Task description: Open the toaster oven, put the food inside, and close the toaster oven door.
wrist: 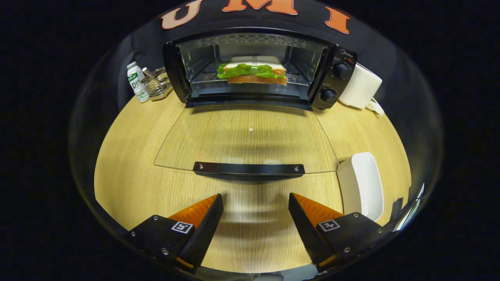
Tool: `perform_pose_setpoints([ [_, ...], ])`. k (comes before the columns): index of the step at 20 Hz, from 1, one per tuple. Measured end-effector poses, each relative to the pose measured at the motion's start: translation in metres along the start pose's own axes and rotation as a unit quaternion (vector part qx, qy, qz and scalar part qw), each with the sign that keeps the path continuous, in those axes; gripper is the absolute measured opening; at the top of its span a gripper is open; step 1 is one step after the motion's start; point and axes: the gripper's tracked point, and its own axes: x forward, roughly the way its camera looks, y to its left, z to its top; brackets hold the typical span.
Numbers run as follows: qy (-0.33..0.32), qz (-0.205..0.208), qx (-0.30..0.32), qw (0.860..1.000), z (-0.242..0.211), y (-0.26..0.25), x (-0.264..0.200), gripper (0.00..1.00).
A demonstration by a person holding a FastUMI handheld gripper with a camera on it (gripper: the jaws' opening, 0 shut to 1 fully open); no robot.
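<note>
The gripper (256, 203) hovers low over the near edge of the desk (129, 175), its two orange-and-black fingers (199, 218) spread wide apart with nothing between them, only bare wood grain. Both point straight ahead toward the oven (258, 66), level with each other.

Just ahead of the fingertips lies the oven's glass door (246, 136), dropped fully open and lying flat over the desk, so the wood shows through it. Its black handle (249, 169) runs along the door's near edge, centred on the gap between the fingers and apart from them.

Near the desk's right edge, beside the door's right corner, sits a white dish (365, 185), empty as far as can be seen.

Beyond the door, at the far edge of the desk, the oven stands with its cavity open. The sandwich (254, 70), bread with green lettuce, rests inside on the rack, about in the middle. Two black knobs (336, 82) sit on the oven's right panel.

At the far left corner, beside the oven, stand a small white bottle (136, 81) and a wire holder (158, 82). At the far right, touching or just beside the oven, is a white cylinder (361, 91), likely a paper roll. Black cloth forms the wall behind.
</note>
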Motion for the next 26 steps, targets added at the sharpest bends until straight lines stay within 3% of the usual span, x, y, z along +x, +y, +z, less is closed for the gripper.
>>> perform_pose_setpoints([
  [8, -0.014, -0.003, -0.003, 1.0, 0.011, 0.004, 0.016, 1.0],
  [15, -0.04, 0.003, 0.002, 0.999, 0.035, 0.002, -0.016, 1.0],
  [26, -0.14, 0.002, 0.029, 0.99, 0.139, -0.003, -0.055, 1.0],
])
